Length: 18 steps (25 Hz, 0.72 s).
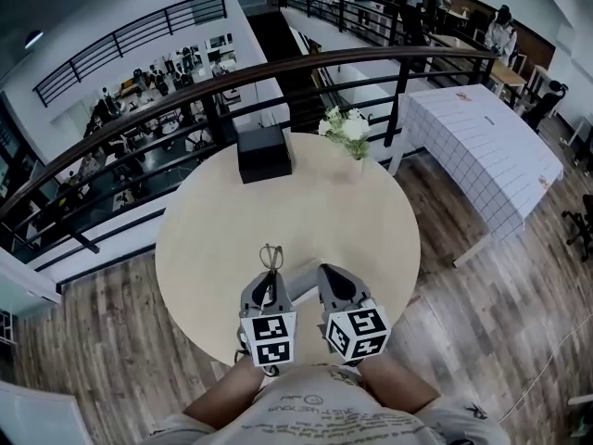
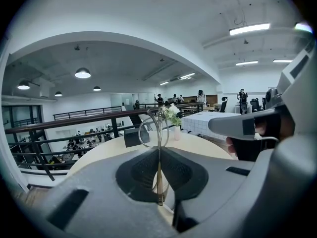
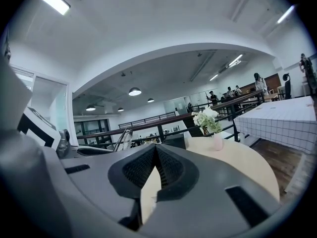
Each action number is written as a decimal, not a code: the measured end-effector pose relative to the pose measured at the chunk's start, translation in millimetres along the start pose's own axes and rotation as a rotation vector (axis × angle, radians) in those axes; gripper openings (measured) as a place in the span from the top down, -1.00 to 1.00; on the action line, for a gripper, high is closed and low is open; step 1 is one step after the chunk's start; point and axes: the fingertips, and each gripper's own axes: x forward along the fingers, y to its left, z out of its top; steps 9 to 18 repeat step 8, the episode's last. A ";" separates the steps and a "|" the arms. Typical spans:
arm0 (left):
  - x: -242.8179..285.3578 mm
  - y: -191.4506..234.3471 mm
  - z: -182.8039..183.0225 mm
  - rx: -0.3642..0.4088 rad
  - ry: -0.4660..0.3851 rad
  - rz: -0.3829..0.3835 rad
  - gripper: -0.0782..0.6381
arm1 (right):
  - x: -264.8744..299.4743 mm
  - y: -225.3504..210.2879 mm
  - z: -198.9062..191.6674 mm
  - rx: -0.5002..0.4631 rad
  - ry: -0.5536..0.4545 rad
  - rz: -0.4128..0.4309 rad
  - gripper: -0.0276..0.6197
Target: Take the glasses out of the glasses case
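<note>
Thin metal-framed glasses (image 1: 271,256) stick up from my left gripper (image 1: 270,282), which is shut on them above the near part of the round table (image 1: 213,239). In the left gripper view the frame (image 2: 158,133) is pinched edge-on between the jaws, with the round lens rims above them. My right gripper (image 1: 330,278) hovers just to the right, shut with nothing in it; in its own view the right gripper's (image 3: 155,151) pads meet, with the glasses (image 3: 123,138) at its left. A black box (image 1: 264,152), possibly the case, stands shut at the table's far side.
A small vase of white flowers (image 1: 349,133) stands at the table's far right, next to the black box. A dark railing (image 1: 185,95) curves behind the table over a drop to a lower floor. A white checked table (image 1: 482,146) stands to the right.
</note>
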 end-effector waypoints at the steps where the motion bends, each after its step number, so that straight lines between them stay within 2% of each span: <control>1: 0.6 -0.6 -0.6 0.002 0.004 -0.003 0.71 | -0.1 -0.6 0.0 0.000 0.000 -0.002 0.87; 18: 1.0 0.1 1.2 0.001 0.010 -0.027 0.71 | -0.4 -1.1 2.5 0.013 0.002 -0.022 0.87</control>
